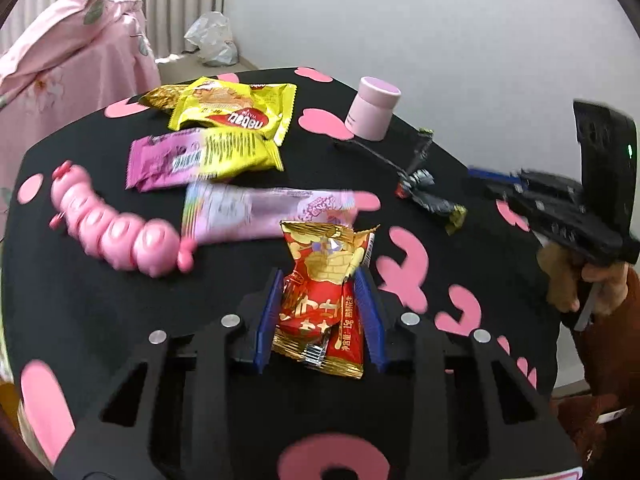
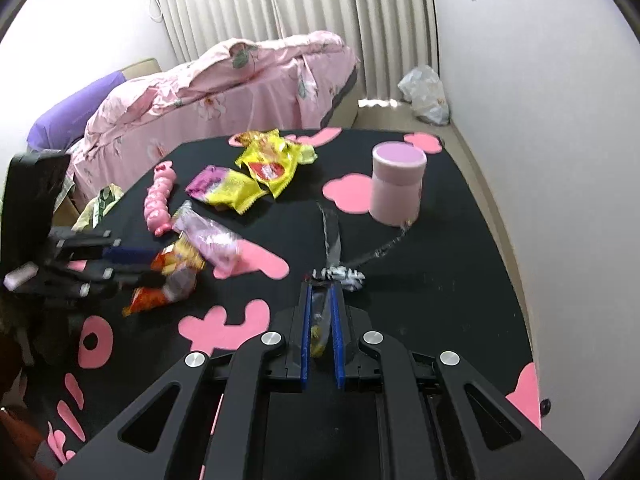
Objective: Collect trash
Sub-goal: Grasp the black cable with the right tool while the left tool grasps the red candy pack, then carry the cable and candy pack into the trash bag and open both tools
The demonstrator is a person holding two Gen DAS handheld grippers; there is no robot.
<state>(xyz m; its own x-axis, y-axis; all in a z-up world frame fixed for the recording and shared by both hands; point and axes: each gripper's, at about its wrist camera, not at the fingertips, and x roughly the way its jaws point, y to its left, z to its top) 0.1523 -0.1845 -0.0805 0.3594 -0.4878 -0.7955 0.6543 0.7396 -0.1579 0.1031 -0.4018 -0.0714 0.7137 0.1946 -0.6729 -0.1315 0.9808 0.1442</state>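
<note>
Red-and-gold foil snack wrapper [image 1: 324, 300] sits pinched between the blue pads of my left gripper [image 1: 320, 280], jaws closed down to roughly the pack's width, hold taken mid-body w/ the torn top flaring out ahead of the fingertips. Feels like it should be v. light, crinkly, slick foil; a grip on a flat crimped seam would bite better than the puffy middle, so I'd judge it could slide if I swing fast. Right gripper [image 2: 322, 292] is nearly shut on a thin dark wrapper [image 2: 320, 320] w/ a bit of yellow showing between the pads; blurred, so can't tell exactly what it is. Just ahead of it lies a dragonfly-like toy [image 2: 340, 268], prob. not trash. Rest of the rubbish is on the black table [image 2: 460, 280] w/ pink shapes: two yellow packs [image 1: 236, 112], a purple-yellow one [image 1: 200, 158] just beside them, and a long pale pink wrapper [image 1: 264, 212] lying flat near the pink caterpillar toy [image 1: 116, 228]. All soft film, no weight, best nipped at an end seam or a raised edge. Pink tub [image 1: 374, 108] stands upright well apart at the far side. No bin visible in either view.
</note>
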